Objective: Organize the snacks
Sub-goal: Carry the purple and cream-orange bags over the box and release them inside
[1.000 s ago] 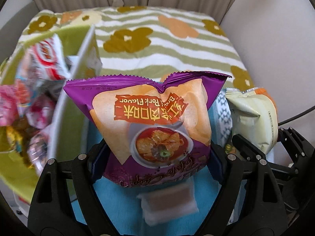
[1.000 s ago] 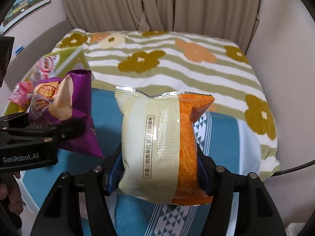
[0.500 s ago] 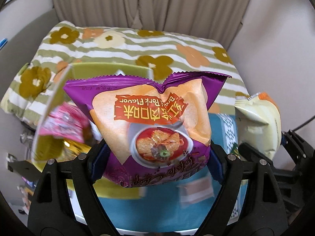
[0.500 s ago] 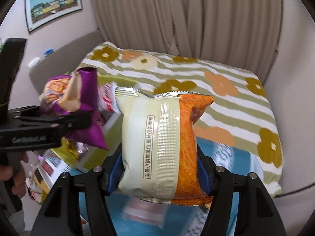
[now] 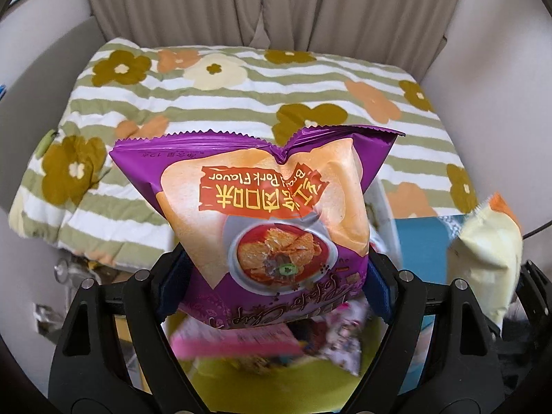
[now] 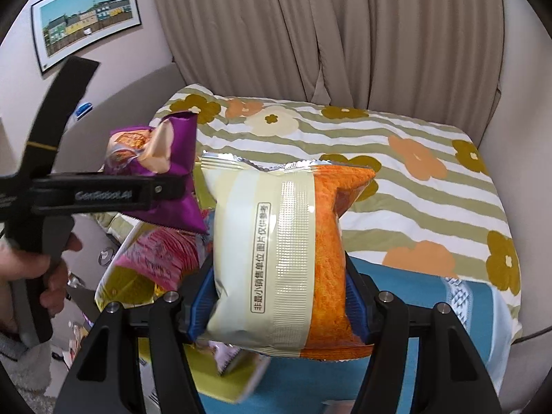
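A purple chip bag (image 5: 276, 214) stands upright between the blue pads of my left gripper (image 5: 276, 281). The jaws are opening, but the pads still touch the bag's sides. It hangs above a green box (image 5: 276, 390) holding a pink pack (image 5: 234, 338) and other snacks. My right gripper (image 6: 277, 296) is shut on a cream-and-orange snack bag (image 6: 276, 241), held upright. In the right wrist view the purple bag (image 6: 162, 158) and left gripper (image 6: 165, 186) are to the left, over the same green box (image 6: 117, 286). The cream bag (image 5: 486, 241) shows at the right of the left wrist view.
A striped floral quilt (image 5: 241, 103) covers the bed behind. A blue patterned cloth (image 6: 431, 310) lies in front of it. Beige curtains hang at the back and a framed picture (image 6: 86, 17) on the left wall. A person's hand (image 6: 51, 276) grips the left handle.
Both grippers have risen and swung left with their bags, from over the blue cloth to over the green box. More curtain and wall now show.
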Available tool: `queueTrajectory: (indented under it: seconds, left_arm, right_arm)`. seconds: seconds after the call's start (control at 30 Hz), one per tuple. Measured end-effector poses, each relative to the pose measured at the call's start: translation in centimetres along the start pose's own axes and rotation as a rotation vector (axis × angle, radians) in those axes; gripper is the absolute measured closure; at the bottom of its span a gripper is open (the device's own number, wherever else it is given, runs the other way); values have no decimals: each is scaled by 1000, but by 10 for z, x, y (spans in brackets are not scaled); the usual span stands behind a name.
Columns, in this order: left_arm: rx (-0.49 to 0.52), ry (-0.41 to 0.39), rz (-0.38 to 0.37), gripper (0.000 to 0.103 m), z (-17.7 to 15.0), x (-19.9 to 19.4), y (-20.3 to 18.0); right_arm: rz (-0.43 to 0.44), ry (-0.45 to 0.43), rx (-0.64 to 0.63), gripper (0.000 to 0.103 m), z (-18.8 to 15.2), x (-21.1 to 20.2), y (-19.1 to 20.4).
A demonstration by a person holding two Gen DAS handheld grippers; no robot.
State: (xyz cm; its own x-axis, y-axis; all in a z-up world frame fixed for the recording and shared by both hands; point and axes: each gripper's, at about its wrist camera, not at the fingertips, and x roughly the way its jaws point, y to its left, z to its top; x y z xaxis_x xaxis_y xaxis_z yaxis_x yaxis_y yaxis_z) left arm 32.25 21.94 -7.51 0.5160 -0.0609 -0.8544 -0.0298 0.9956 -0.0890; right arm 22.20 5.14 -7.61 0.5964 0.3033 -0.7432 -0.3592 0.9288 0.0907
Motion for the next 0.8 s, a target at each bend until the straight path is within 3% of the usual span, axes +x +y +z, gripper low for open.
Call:
queueTrajectory:
  seconds: [0.13,0.43,0.73,0.8]
  left_arm:
    - [58,38,11,1,13,28,13]
    - [61,37,-85,1,-17,19,41]
    - [38,-28,-71,1,-49,-19,62]
    - [31,-37,-65,1,-52,-23,65]
  right_arm:
    - [-29,30,23,43,3,12,11]
    - [-48,69,81,43,-9,22,22]
    - [-42,86,71,42,-16,18,49]
    - [-22,92,67,37,-20,22,55]
